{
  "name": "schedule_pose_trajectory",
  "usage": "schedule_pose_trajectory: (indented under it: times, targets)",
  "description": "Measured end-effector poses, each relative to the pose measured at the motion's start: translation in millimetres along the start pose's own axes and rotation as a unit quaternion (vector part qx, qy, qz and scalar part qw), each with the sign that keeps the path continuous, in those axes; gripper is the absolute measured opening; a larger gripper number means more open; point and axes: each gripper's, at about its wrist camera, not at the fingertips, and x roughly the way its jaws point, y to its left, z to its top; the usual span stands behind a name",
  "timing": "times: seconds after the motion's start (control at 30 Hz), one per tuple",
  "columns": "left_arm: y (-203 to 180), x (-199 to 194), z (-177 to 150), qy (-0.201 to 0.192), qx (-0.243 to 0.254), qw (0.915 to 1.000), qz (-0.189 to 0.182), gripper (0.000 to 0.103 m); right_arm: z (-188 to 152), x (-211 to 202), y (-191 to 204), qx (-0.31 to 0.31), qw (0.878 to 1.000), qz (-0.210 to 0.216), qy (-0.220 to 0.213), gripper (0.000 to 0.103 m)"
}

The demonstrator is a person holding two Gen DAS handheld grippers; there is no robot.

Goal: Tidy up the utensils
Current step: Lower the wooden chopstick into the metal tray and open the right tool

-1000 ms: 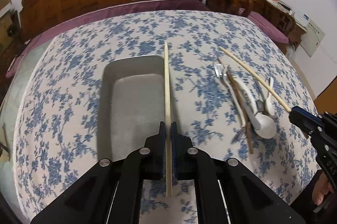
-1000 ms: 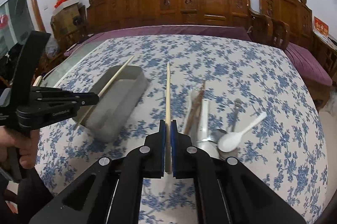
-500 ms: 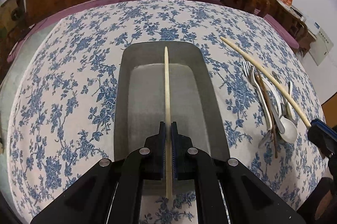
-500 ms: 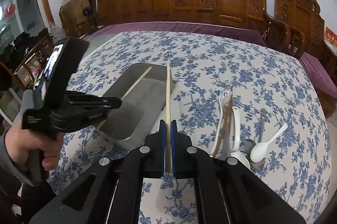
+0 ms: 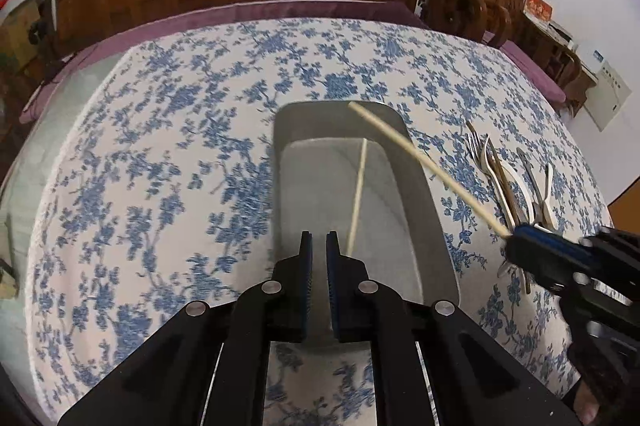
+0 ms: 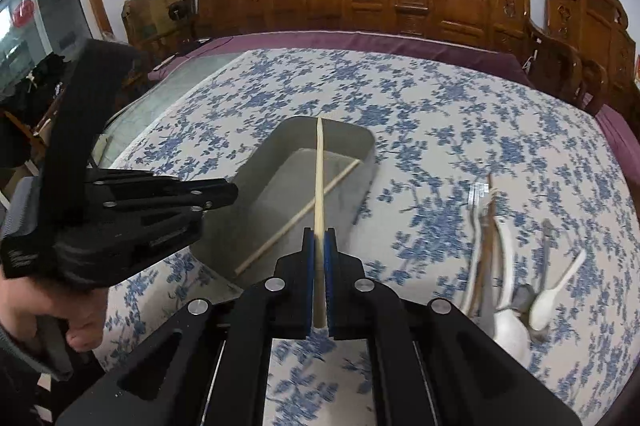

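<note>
Left wrist view showed the left gripper, jaws narrowly parted and empty, its pale wooden chopstick dropped ahead into the grey rectangular metal tray; the right gripper clamped the second pale chopstick above it.

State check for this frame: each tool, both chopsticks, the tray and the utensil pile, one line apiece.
Left tool: open a little, holding nothing.
Right tool: shut on a chopstick.
Held chopstick: clamped, tip over the tray.
Loose chopstick: lying on the tray floor.
Metal tray: upright on the tablecloth, one chopstick inside.
Utensil pile: forks and spoons lying outside the tray.
</note>
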Motion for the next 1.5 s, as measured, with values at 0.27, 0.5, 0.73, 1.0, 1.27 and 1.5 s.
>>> schedule_pose_trajectory:
  times: [0.27, 0.5, 0.73, 1.0, 1.27, 1.5]
  targets:
    - [19, -20, -2, -0.011, -0.001, 0.9999, 0.006, 0.006, 10, 36, 14, -0.011, 0.999, -0.018, 0.030, 0.006]
    - [31, -30, -6, -0.017, -0.004, 0.9998, 0.011, 0.013, 18, 64, 11, 0.006, 0.998, -0.022, 0.051, 0.006]
    - [40, -36, -8, -0.021, -0.004, 0.9997, 0.012, 0.014, 13, 78, 10, 0.034, 0.997, 0.024, 0.063, 0.006]
    - [43, -37, -9, -0.019, -0.002, 0.9997, 0.015, 0.015, 10, 84, 9, 0.059, 0.994, 0.061, 0.065, 0.010]
    - [44, -45, -11, -0.025, -0.008, 0.9995, 0.017, 0.015, 13, 70, 10, 0.038, 0.994, 0.095, 0.048, 0.021]
    - [32, -55, -11, -0.034, -0.002, 0.9993, 0.015, 0.016, 17, 38, -11, 0.016, 0.994, 0.106, 0.020, 0.027]
